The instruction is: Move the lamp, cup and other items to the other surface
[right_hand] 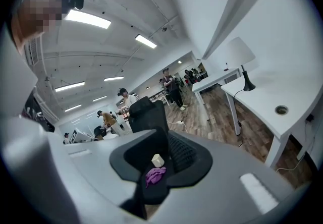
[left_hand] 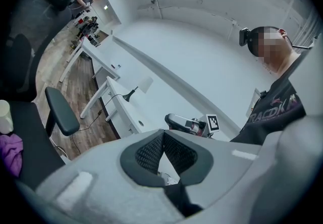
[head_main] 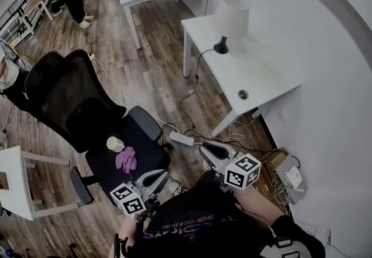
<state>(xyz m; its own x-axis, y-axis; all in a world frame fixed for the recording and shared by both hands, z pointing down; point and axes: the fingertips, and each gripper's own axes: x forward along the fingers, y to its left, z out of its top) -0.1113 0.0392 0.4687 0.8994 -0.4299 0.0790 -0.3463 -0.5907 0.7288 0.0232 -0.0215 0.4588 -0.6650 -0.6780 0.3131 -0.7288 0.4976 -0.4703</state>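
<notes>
Head view looks steeply down; both gripper views share the lamp [head_main: 230, 18].

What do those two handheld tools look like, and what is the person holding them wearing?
The left grey two-jaw gripper and the right grey two-jaw gripper match: smooth light grey moulded bodies, jaws lined with black mesh-textured pads, and a white cube with black square markers on each. The person wears a dark top with pale lettering and a small black head camera.
</notes>
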